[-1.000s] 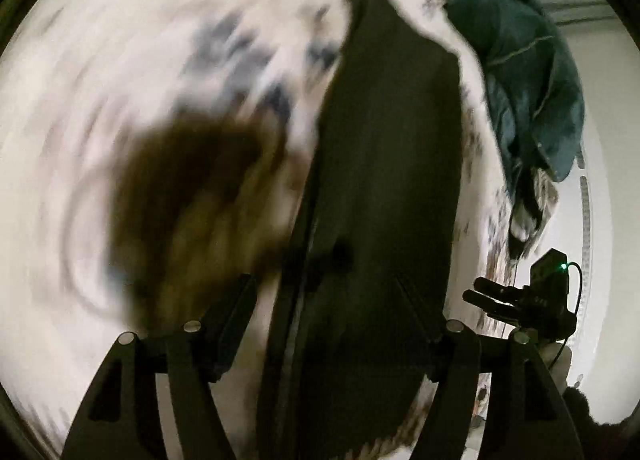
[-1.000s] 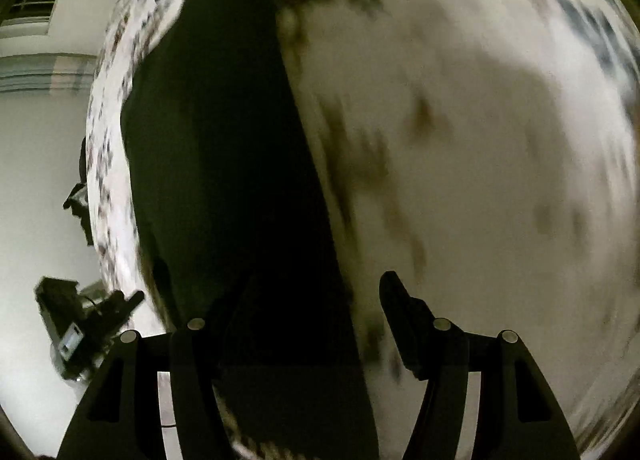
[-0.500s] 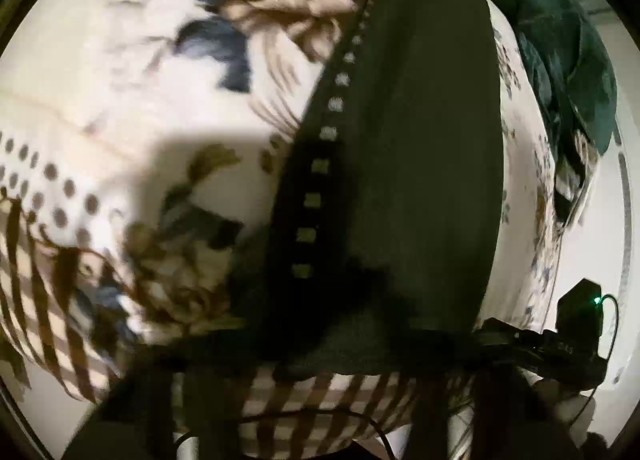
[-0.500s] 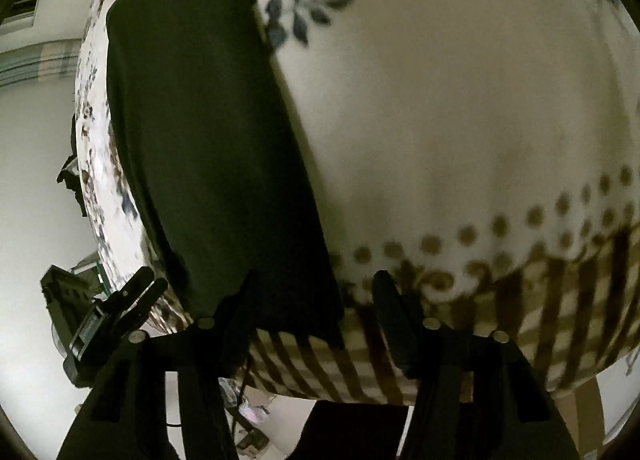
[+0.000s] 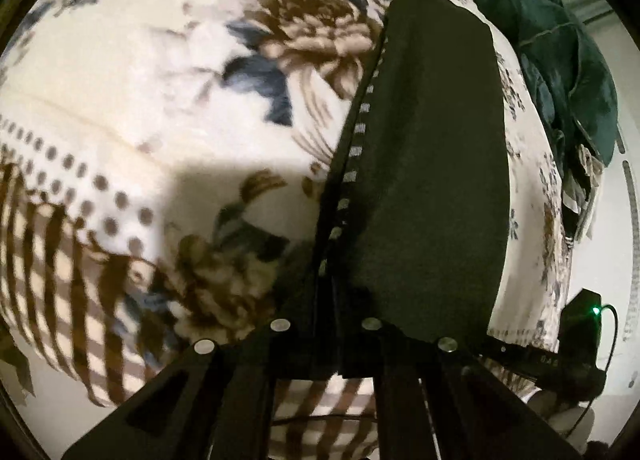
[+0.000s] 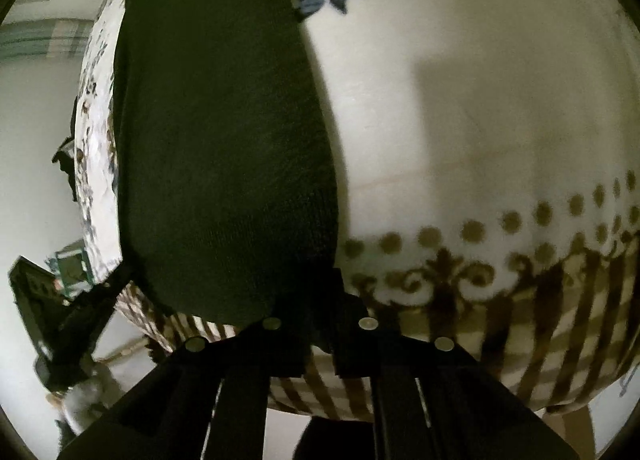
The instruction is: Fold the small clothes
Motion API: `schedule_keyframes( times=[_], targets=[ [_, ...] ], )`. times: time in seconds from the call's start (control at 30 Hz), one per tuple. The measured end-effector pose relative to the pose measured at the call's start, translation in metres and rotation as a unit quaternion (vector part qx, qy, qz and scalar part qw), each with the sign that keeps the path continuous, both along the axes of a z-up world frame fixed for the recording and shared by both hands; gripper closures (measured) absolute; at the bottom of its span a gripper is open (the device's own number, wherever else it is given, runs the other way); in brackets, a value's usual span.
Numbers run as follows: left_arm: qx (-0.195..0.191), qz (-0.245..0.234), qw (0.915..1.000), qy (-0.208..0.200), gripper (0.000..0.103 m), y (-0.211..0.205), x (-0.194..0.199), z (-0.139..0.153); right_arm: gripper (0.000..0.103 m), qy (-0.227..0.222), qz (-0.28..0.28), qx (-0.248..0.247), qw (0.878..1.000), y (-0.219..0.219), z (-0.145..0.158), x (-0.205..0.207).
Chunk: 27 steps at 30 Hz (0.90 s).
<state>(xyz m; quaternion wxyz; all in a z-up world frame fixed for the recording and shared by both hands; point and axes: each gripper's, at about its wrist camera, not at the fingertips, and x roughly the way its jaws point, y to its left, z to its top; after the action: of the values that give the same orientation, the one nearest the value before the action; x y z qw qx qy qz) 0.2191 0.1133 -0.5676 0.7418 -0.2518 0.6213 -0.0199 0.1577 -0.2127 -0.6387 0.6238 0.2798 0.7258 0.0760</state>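
Observation:
A dark, folded small garment [image 5: 432,163] lies as a long strip on a floral blanket [image 5: 168,71], with a dotted white trim along its left edge. My left gripper [image 5: 326,312] is shut on the garment's near left corner at the blanket's edge. In the right wrist view the same dark garment [image 6: 224,147] stretches away, and my right gripper [image 6: 320,324] is shut on its near right corner. Each gripper shows at the edge of the other's view: the right one [image 5: 560,356], the left one [image 6: 68,324].
A heap of teal clothes [image 5: 560,71] lies at the blanket's far right. The blanket has a dotted and brown striped border [image 6: 500,300] hanging over the near edge. Pale floor [image 6: 32,131] lies beyond the blanket's left side.
Both grippers, open a second ago over the garment, have moved back to the blanket's near edge and closed on the garment's near corners.

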Motion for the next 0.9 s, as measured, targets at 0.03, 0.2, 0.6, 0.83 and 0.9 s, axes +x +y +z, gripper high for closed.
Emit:
schedule_keyframes(
  times=[0.03, 0.2, 0.6, 0.83, 0.9],
  targets=[
    [-0.011, 0.002, 0.9999, 0.006, 0.096, 0.006, -0.003, -0.001, 0.061, 0.003, -0.004, 0.005, 1.0, -0.006, -0.002, 0.0],
    [-0.058, 0.019, 0.9981, 0.005, 0.03, 0.014, -0.004, -0.008, 0.049, 0.004, -0.008, 0.046, 0.999, -0.004, -0.018, 0.008],
    [0.013, -0.067, 0.9976, 0.012, 0.076, -0.049, 0.003, -0.037, 0.06, -0.013, 0.014, 0.013, 1.0, 0.029, -0.025, 0.024],
    [0.092, -0.095, 0.9912, 0.005, 0.094, -0.077, 0.001, -0.011, 0.091, -0.047, 0.111, -0.142, 0.983, 0.085, 0.012, 0.035],
    [0.104, -0.097, 0.9898, 0.004, 0.094, -0.081, 0.0, -0.004, 0.091, -0.062, 0.134, -0.168, 0.975, 0.098, 0.022, 0.037]
  ],
)
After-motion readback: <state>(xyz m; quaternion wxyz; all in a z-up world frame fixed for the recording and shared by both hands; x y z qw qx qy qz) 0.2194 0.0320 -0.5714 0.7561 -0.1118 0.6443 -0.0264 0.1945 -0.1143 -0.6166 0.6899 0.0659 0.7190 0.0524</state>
